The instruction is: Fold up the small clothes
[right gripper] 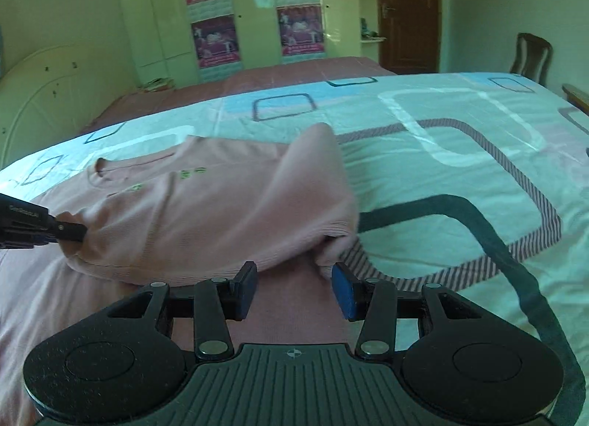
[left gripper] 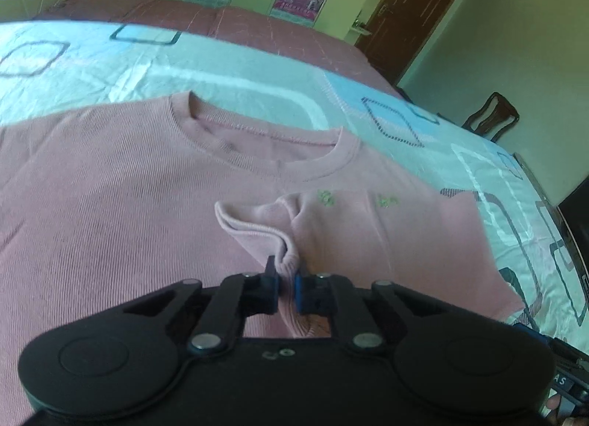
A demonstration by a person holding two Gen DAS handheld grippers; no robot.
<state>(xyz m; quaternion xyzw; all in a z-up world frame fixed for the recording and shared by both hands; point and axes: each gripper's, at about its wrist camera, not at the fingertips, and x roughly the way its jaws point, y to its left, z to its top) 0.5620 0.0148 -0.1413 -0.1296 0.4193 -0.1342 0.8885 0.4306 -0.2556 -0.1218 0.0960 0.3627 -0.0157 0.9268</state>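
A small pink ribbed top (left gripper: 110, 205) is spread front-up on a patterned bedsheet. A round neckline with a stitched band is seen at its far end, with small green embroidered marks below it. One side, seemingly a sleeve (right gripper: 221, 212), is folded over onto the chest, its cuff bunched. The fabric looks soft and slightly blurred.

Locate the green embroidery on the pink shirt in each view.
Left wrist: green embroidery sits centre-right, just past the left hand-held gripper, below the neckline.
Right wrist: green embroidery is left of centre, on the folded-over part.
Shared landmark: the brown door.
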